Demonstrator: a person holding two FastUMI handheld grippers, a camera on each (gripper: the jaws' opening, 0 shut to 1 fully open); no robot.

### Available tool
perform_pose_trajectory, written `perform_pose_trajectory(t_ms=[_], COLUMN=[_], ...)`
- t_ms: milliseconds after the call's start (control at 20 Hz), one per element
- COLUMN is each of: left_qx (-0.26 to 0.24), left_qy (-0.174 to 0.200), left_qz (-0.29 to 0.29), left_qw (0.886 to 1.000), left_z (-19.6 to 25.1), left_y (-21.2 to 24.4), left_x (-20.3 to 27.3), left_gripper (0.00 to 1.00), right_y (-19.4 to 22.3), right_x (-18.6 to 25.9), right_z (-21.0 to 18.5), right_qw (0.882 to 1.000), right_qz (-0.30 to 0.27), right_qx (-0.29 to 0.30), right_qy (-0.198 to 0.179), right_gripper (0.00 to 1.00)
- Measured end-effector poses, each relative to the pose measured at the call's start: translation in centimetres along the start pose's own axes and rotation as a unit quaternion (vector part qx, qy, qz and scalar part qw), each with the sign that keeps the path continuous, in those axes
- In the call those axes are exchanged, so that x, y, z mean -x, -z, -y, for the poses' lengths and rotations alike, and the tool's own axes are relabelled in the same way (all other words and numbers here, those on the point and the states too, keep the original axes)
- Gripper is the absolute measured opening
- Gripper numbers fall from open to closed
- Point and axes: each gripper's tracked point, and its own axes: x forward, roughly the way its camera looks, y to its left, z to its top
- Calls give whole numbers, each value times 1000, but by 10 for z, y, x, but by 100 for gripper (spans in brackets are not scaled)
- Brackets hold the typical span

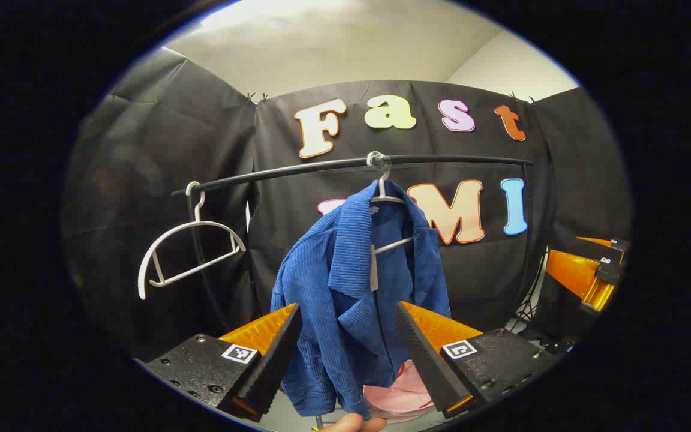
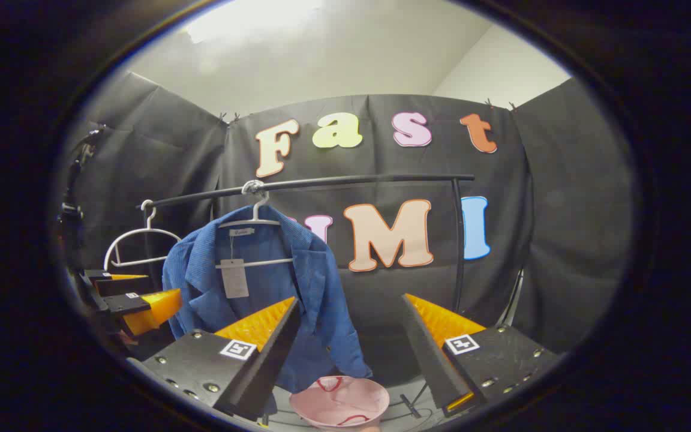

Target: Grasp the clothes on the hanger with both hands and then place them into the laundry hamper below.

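A blue ribbed jacket (image 1: pixel 357 294) (image 2: pixel 261 282) hangs on a white hanger (image 1: pixel 384 195) (image 2: pixel 255 219) from the black rail (image 1: pixel 345 165) (image 2: pixel 333 181). My left gripper (image 1: pixel 348 327) is open, its fingers apart in front of the jacket without touching it. My right gripper (image 2: pixel 348 321) is open too, off to the jacket's right side, with nothing between its fingers. A pink hamper (image 1: pixel 402 396) (image 2: pixel 339 402) sits on the floor below the jacket. The other gripper shows at the right edge (image 1: pixel 591 270) in the left gripper view and at the left edge (image 2: pixel 129 300) in the right gripper view.
An empty white hanger (image 1: pixel 186 249) (image 2: pixel 135 246) hangs at the rail's left end. The rack's upright post (image 2: pixel 458 240) stands at the right. A fingertip (image 1: pixel 354 423) shows at the bottom of the left gripper view.
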Motion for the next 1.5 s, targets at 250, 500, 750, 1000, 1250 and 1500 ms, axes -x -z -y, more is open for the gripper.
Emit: perform_pose_trajectory(t_ms=[250,500,750,1000,1250,1500], left_qx=[-5,0,0,-6,-7,-7], left_qy=[-5,-11,-6,-24,-53,-84], left_qz=[0,-1,6,3,8,-4], left_qw=[1000,1000,1000,1000,999,996], left_z=[9,17,25,26,24,23], left_y=[2,2,2,11,21,47], left_x=[7,12,4,-17,-48,-75], left_gripper=[96,98,100,96,100,96], right_y=[4,-9,-15,-1,5,12], right_x=[-4,1,-3,-16,-26,-36], right_z=[-1,7,25,26,27,33], right_qw=[1000,1000,999,1000,1000,1000], right_qz=[-6,13,21,6,2,-11], right_qx=[-2,-14,-20,-21,-16,-22], right_qy=[-14,-2,14,5,-10,-16], right_gripper=[98,98,98,99,98,98])
